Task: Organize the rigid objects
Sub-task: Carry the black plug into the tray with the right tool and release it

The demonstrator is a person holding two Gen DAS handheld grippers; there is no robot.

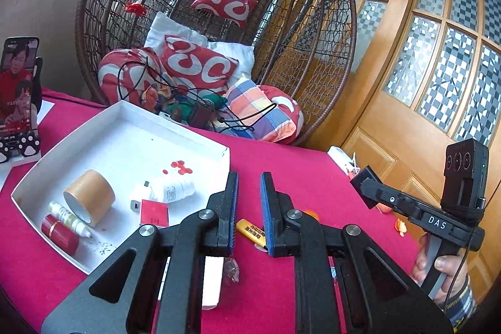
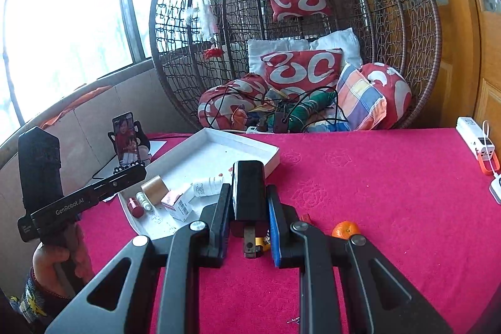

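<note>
On the red-clothed bench point(image 2: 375, 177), the right tongs point(image 2: 249, 208) grip a black charger point(image 2: 249, 190). Carry it level to the white tray point(image 2: 216, 143) (left tongs point(image 1: 249, 208) closed, empty).

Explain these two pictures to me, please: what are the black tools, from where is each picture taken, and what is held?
No robot: a person holds a hand tool with two fingers in each hand, with a camera on each looking forward. In the left camera's view, the left gripper is shut and holds nothing; in the right camera's view, the right gripper clamps a black charger. On the red tablecloth lie a white tray of small things, a yellow lighter and an orange.
</note>
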